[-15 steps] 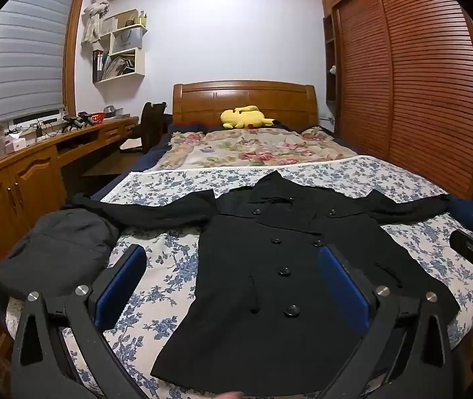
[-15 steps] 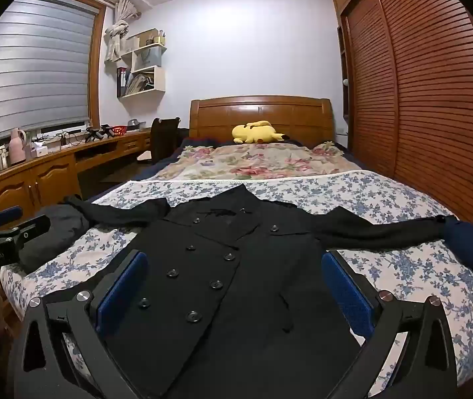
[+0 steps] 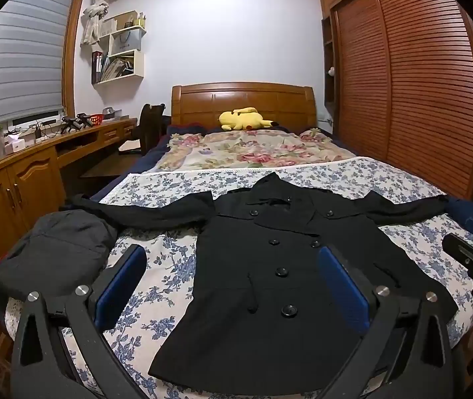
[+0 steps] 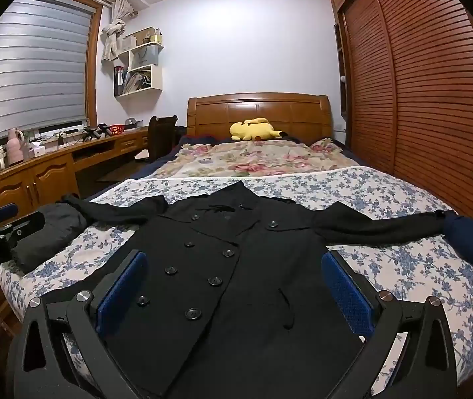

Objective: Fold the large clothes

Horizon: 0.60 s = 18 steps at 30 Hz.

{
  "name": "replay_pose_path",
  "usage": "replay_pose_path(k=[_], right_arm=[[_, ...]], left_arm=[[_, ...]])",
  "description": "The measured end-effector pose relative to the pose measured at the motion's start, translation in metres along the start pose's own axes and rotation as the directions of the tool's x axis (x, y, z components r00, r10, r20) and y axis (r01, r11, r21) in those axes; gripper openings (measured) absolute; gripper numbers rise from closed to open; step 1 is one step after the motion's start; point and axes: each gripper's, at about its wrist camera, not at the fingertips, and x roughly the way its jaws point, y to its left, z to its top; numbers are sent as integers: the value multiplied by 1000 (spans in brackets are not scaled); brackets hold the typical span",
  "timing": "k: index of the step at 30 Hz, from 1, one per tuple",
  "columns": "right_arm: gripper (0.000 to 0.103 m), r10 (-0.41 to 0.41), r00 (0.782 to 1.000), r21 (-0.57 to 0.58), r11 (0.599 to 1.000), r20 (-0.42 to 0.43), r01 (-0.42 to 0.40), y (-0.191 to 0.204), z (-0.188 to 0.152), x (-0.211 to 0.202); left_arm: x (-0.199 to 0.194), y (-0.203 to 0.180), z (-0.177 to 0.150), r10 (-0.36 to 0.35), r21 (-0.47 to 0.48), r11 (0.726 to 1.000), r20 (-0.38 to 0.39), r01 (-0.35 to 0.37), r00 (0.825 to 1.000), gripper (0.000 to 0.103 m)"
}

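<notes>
A: Start with what is nearest you. Your left gripper (image 3: 231, 289) has its 2 blue pads (image 3: 120, 287) spread as wide as they go, with nothing between them. Your right gripper (image 4: 233, 294) is the same: jaws fully apart, holding nothing.

B: So which step am I on?

A: By my reading, the very first. The black coat (image 3: 279, 286) lies flat and front-up on the blue-flowered sheet (image 3: 166, 266), buttons showing, both sleeves stretched out sideways. No fold is made yet.

B: Where is the coat relative to my fingers?

A: Below and ahead of both grippers, not touching either. In the left wrist view the hem's left corner sits between the pads, lower down, with bare sheet under the left pad. In the right wrist view the coat's body fills the gap between the pads.

B: And the next move?

A: Likely a sleeve. The left sleeve (image 3: 156, 211) runs out toward a dark bundle of cloth (image 3: 57, 259) at the bed's left edge; the right sleeve (image 4: 379, 226) reaches toward something dark blue (image 4: 469, 242) at the right edge. You need to drop each gripper to a cuff, pinch only 1 layer, and carry it across the chest.

B: Anything beyond?

A: Further back, a rose-patterned quilt (image 3: 253, 149), then a yellow plush toy (image 3: 244, 119) against the wooden headboard (image 3: 243, 98).
</notes>
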Motion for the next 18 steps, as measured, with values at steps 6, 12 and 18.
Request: replay_pose_path(k=[6, 12, 18], right_arm=[[103, 1, 1000, 0, 1000, 5, -1, 0, -1, -1], [103, 2, 1000, 3, 1000, 8, -2, 0, -1, 0], [103, 4, 1000, 3, 1000, 12, -4, -1, -1, 0]], left_arm=[[-2, -1, 2, 0, -6, 1000, 4, 0, 1000, 103], [-3, -1, 3, -2, -10, 1000, 4, 2, 1000, 103], [-5, -1, 5, -2, -11, 1000, 12, 2, 1000, 103]])
